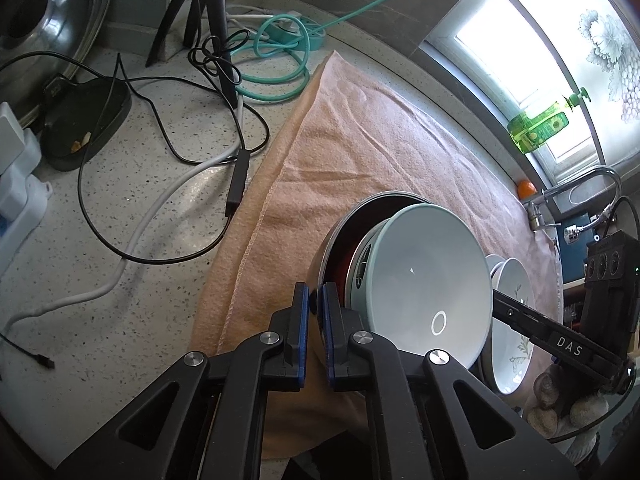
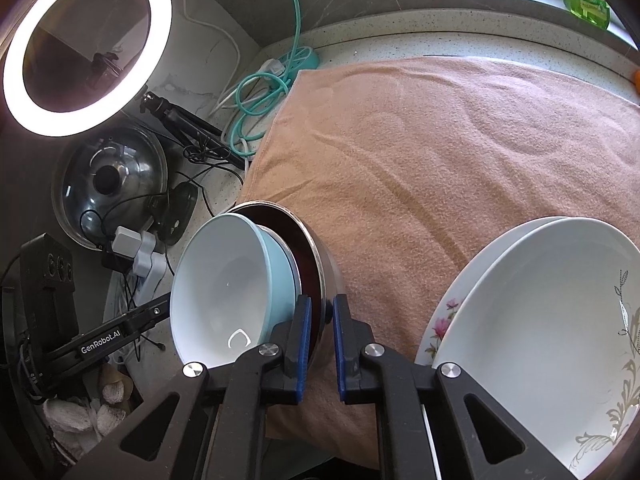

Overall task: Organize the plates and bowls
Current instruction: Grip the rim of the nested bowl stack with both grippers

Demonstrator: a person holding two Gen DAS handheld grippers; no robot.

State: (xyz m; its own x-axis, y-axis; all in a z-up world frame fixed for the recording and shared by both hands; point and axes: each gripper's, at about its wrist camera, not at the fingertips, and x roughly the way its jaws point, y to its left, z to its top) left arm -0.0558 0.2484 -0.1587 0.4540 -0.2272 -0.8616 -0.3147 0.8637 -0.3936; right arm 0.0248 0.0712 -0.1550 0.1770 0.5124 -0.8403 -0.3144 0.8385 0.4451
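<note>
A steel bowl (image 1: 340,224) with a dark red inside is tilted on its side above the peach towel (image 1: 360,140). A light blue bowl (image 1: 424,280) is nested in it. My left gripper (image 1: 315,290) is shut on the steel bowl's rim, blue pads on either side. From the opposite side, my right gripper (image 2: 323,302) is shut on the same steel bowl (image 2: 320,248), with the blue bowl (image 2: 224,288) to its left. Two white flowered plates (image 2: 540,320) lean stacked at the right, also seen as the plates (image 1: 512,320) behind the bowls.
The speckled counter (image 1: 100,280) left of the towel holds black and white cables (image 1: 160,184), a teal hose (image 1: 280,60), a tripod (image 1: 212,12) and a glass pot lid (image 2: 108,184). A lit ring light (image 2: 88,48) stands at the back left. A green bottle (image 1: 540,124) and a faucet (image 1: 580,184) are by the window.
</note>
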